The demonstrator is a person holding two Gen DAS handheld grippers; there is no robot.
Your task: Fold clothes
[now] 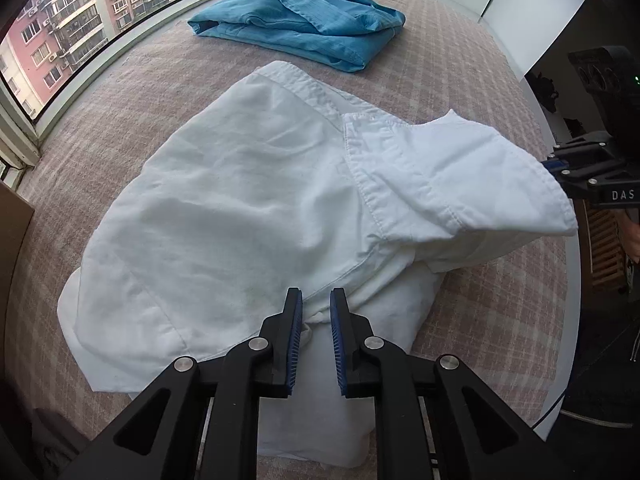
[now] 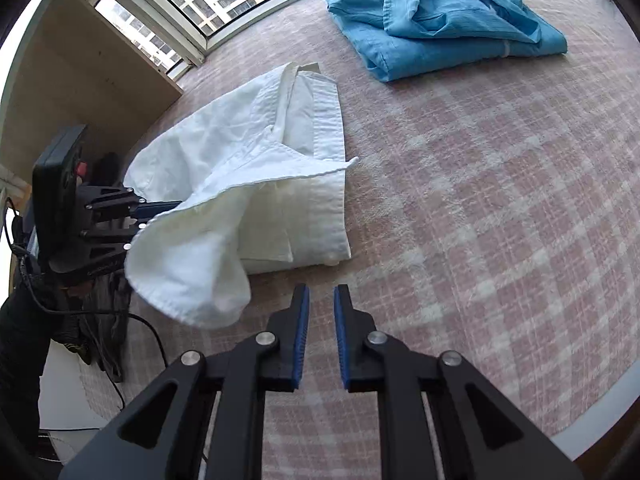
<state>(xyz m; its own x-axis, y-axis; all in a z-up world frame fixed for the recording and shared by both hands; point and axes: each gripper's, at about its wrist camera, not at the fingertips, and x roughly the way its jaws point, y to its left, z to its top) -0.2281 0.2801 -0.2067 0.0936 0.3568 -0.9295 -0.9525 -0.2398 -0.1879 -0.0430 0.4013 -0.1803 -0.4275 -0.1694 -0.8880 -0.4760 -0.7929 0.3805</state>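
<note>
Two shirts lie on a desk [image 2: 480,200] covered in a pink-and-white checked cloth. The white shirt [image 1: 240,200], soft and creased, is spread across the near half, and the blue shirt [image 1: 312,28], ribbed in texture, sits folded in a rough rectangle at the far side by the window [image 1: 60,20].

One short sleeve [image 1: 480,176] of the white shirt stands lifted off the desk, its stitched hem curling. The left gripper [image 1: 316,296] points down over the shirt's near edge. A bunched fold of fabric shows in the narrow gap between its jaws, but whether they pinch it cannot be told. The right gripper [image 2: 321,292] hovers above bare checked cloth just beside the raised sleeve, its blue-padded jaws slightly apart and holding nothing.

Only the right wrist view shows the white shirt's stiff collar [image 2: 316,112] standing up, a plain wooden panel [image 2: 80,68] and black cables [image 2: 148,328] off the desk's edge. Only the left wrist view shows the broad back of the shirt and pink apartment blocks [image 1: 36,44] outside.
</note>
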